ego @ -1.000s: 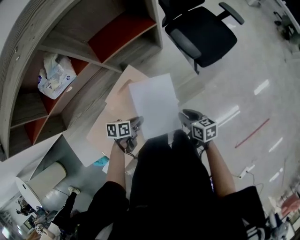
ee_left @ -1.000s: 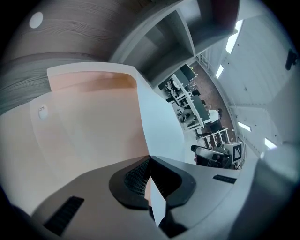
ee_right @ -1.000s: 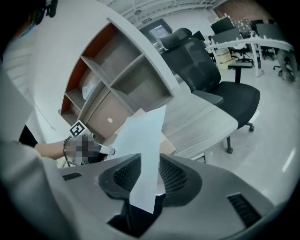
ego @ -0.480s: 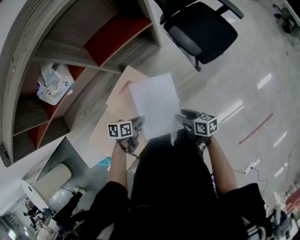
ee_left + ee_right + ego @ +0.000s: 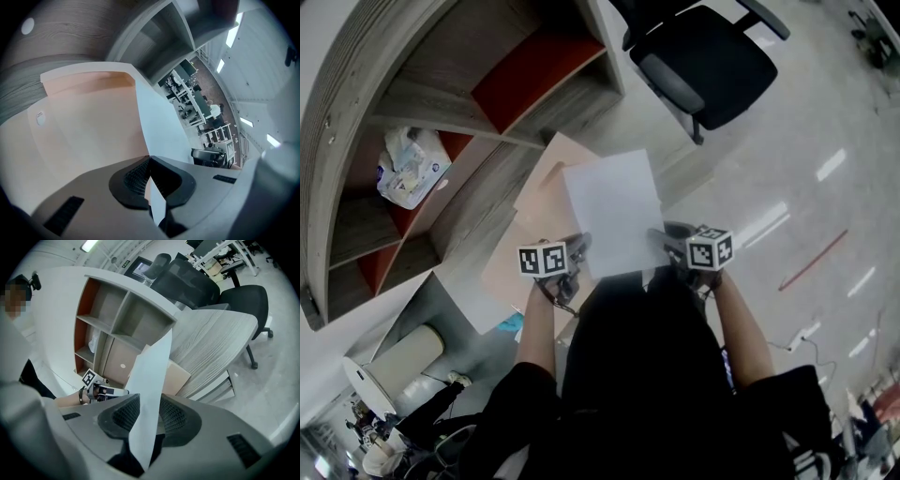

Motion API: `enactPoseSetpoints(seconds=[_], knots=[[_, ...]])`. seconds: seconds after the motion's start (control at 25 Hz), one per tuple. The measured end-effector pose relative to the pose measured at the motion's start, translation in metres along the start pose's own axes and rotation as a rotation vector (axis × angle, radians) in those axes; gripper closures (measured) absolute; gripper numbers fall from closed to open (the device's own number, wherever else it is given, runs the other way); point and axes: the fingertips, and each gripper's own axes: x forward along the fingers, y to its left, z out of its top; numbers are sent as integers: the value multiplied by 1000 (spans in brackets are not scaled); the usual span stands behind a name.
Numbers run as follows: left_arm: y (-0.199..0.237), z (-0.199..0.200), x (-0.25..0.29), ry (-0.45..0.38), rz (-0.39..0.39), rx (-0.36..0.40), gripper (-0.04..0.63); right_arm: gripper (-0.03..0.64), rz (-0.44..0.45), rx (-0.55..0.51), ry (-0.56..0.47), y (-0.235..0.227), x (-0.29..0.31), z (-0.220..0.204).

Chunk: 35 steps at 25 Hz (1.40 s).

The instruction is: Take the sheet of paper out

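Right gripper (image 5: 667, 236) has nudged in toward the lower right corner of the white sheet of paper (image 5: 614, 211) and rolled a bit since a second ago. Its jaws have just been closing partway after popping wide. In the right gripper view the sheet (image 5: 152, 380) stands edge-on between the ribbed pads (image 5: 123, 414), but I see a gap on both sides, so it's straddling the paper, not pinching it.

Left gripper (image 5: 576, 247) hasn't budged. Its jaws are clamped together on a thin edge (image 5: 149, 161). As far as I can tell that's the flat tan envelope (image 5: 89, 136), with the sheet (image 5: 157, 126) running right alongside, so I can't rule out that it's nipping both.

Spatially, the sheet's near short edge sits between the two grippers and its long axis runs away from the person, out over the tan envelope (image 5: 539, 202), which sticks out behind it to the left. Most of the sheet already looks clear of it. The right gripper is the one on the paper, so my guess is it needs to close properly and pull away from the left.

Further out: a grey wood-grain shelf unit with orange-red panels (image 5: 441, 112), then a black office chair (image 5: 712, 56) on the floor.
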Motion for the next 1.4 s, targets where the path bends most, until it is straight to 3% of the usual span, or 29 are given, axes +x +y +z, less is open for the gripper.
enactPoseSetpoints(seconds=[0.36, 0.72, 1.4], knots=[[-7, 0, -6, -42, -3, 1, 549, 572, 14, -12, -4, 4, -6, 0], [-16, -9, -9, -97, -8, -31, 549, 592, -3, -88, 32, 10, -10, -1], [-30, -33, -26, -226, -2, -84, 549, 598, -37, -330, 109, 42, -11, -4]])
